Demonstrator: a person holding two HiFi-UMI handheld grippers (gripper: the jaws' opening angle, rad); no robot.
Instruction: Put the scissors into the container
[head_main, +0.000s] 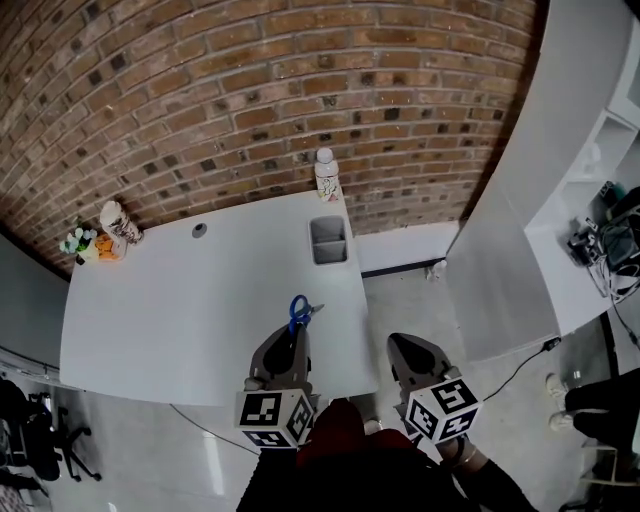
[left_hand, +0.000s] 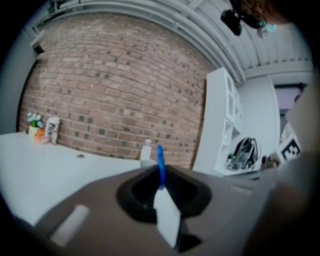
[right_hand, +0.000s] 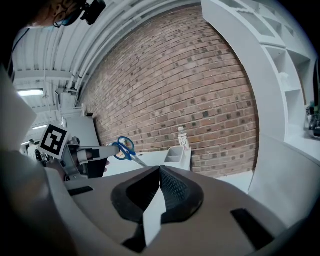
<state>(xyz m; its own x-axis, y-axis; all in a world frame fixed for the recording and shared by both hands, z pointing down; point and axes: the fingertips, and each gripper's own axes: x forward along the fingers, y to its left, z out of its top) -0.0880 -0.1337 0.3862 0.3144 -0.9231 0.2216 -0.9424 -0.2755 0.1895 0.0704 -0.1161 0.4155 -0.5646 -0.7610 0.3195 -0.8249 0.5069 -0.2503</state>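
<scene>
The scissors (head_main: 299, 310) have blue handles and short metal blades that point to the far right. My left gripper (head_main: 296, 328) is shut on them and holds them above the near edge of the white table (head_main: 160, 310). In the left gripper view a blue handle loop (left_hand: 160, 162) stands up between the jaws. The grey container (head_main: 328, 240) stands open-topped at the table's far right, well beyond the scissors. My right gripper (head_main: 412, 358) is shut with nothing in it, off the table's right edge. In the right gripper view the scissors (right_hand: 125, 148) hang left of the container (right_hand: 176, 154).
A white bottle (head_main: 326, 173) stands just behind the container by the brick wall. A patterned cup (head_main: 118, 222) and small green and orange things (head_main: 86, 244) sit at the table's far left corner. White shelving (head_main: 590, 180) stands to the right, and a cable (head_main: 520, 365) lies on the floor.
</scene>
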